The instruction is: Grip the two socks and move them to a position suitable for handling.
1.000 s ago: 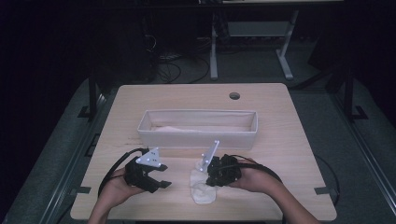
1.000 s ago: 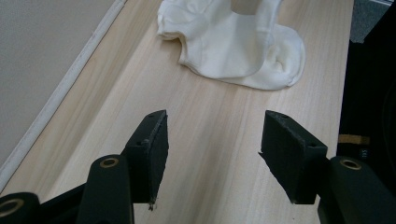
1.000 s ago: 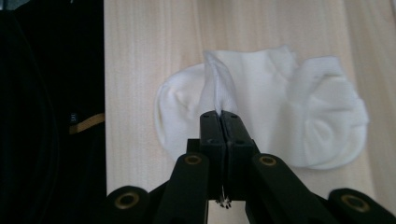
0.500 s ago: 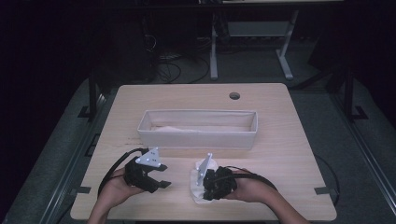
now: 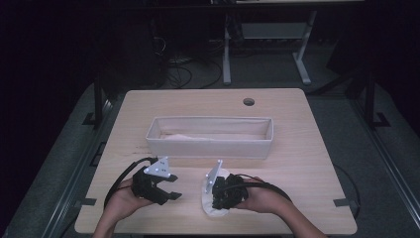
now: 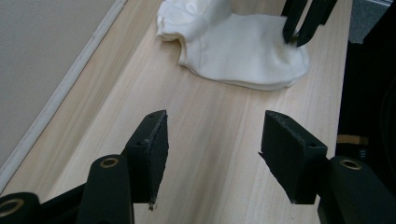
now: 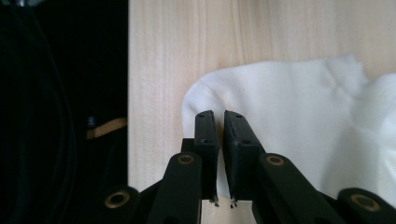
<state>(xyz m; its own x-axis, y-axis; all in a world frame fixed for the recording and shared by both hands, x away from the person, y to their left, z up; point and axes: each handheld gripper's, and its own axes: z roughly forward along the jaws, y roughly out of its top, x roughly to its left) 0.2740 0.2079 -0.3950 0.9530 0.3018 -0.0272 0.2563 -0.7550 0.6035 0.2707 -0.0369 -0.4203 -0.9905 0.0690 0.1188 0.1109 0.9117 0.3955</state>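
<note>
A white sock (image 5: 207, 190) (image 6: 243, 51) (image 7: 289, 116) lies flat near the table's front edge, its cuff bunched toward the bin. My right gripper (image 5: 216, 204) (image 7: 219, 114) points down at it, tips touching the toe end. Its jaws have just been opening and stand a thin slit apart, and I see no fold of cloth caught between them. Those same tips show on the sock in the left gripper view (image 6: 299, 36). My left gripper (image 5: 173, 187) (image 6: 215, 121) rests to the sock's left, open, with only bare wood between its pads.
A long shallow cream fabric bin (image 5: 210, 146) (image 6: 42, 56) stands across the middle of the wooden table (image 5: 302, 168), just behind both hands. A cable hole (image 5: 248, 101) sits at the back. The table's front edge is close under both grippers. The floor around is dark.
My right gripper has dropped lower and shifted toward the front edge, and the sock that was bunched under it now lies spread on the wood. The left gripper has stayed put.
</note>
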